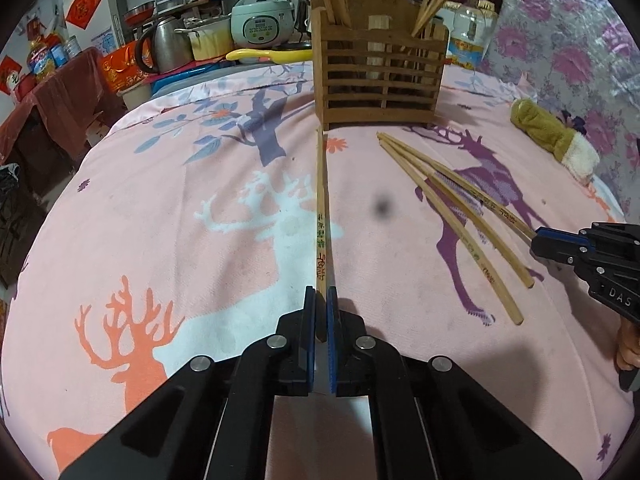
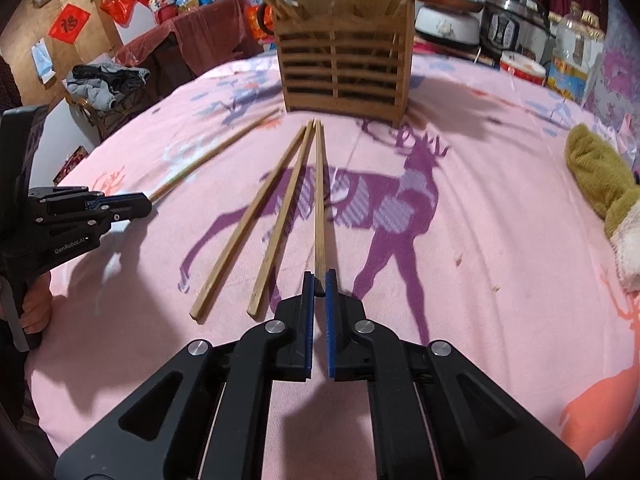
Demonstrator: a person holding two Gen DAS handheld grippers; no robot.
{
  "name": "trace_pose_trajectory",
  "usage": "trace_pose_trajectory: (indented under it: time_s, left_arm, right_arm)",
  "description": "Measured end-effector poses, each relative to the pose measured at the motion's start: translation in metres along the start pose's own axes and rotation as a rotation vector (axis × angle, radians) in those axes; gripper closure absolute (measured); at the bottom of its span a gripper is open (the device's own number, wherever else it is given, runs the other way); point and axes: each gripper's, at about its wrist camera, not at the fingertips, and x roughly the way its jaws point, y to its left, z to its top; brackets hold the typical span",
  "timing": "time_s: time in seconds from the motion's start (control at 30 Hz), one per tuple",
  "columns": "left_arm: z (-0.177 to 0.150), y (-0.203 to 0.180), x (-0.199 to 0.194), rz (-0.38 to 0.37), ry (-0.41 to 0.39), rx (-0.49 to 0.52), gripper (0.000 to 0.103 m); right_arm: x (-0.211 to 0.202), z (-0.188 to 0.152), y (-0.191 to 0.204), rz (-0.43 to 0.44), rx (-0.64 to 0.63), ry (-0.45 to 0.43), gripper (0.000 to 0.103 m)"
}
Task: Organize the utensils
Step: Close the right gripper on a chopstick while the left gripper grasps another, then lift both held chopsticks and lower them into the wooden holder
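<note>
A wooden slatted utensil holder (image 1: pixel 380 68) stands at the far side of the pink deer-print cloth and holds several chopsticks; it also shows in the right wrist view (image 2: pixel 344 72). My left gripper (image 1: pixel 321 296) is shut on one chopstick (image 1: pixel 321 208) that points at the holder's base. My right gripper (image 2: pixel 319 280) is shut on the near end of another chopstick (image 2: pixel 319 200). Two loose chopsticks (image 2: pixel 256 224) lie on the cloth just left of it. The left gripper shows at the left edge of the right wrist view (image 2: pixel 148 202), the right gripper at the right edge of the left wrist view (image 1: pixel 536 240).
An olive and white plush mitt (image 1: pixel 556 138) lies at the right by the floral wall covering. Behind the holder stand a rice cooker (image 1: pixel 262 20), a kettle (image 1: pixel 164 44), an oil bottle (image 1: pixel 470 36) and a yellow spoon (image 1: pixel 268 55). The cloth drops off at the left edge.
</note>
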Motion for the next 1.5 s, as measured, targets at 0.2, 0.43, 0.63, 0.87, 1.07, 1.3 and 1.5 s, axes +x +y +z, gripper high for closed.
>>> trace_pose_trajectory:
  time_s: [0.2,0.43,0.63,0.87,1.07,1.3,1.5]
  left_arm:
    - [0.003,0.003,-0.014,-0.009,-0.058,-0.018,0.098]
    - [0.005,0.002,-0.027,0.001,-0.108,-0.021,0.098]
    - [0.008,0.009,-0.039,-0.012,-0.149,-0.046,0.098]
    - [0.028,0.012,-0.059,-0.028,-0.191,-0.069,0.098]
    - [0.055,0.005,-0.080,-0.021,-0.232,-0.055,0.098]
    - [0.084,-0.007,-0.095,-0.043,-0.265,-0.049,0.098]
    - [0.094,-0.016,-0.098,-0.072,-0.272,-0.046,0.098]
  right_arm:
    - [-0.020,0.007,-0.006,-0.003,0.021,-0.082,0.097]
    - [-0.032,0.012,-0.014,0.003,0.050,-0.137,0.097]
    - [-0.044,0.015,-0.018,0.006,0.069,-0.189,0.097]
    - [-0.061,0.024,-0.030,0.019,0.123,-0.260,0.097]
    - [-0.081,0.038,-0.033,0.025,0.135,-0.320,0.097]
    - [-0.101,0.056,-0.025,0.024,0.108,-0.375,0.097]
    - [-0.101,0.059,-0.021,0.024,0.098,-0.381,0.097]
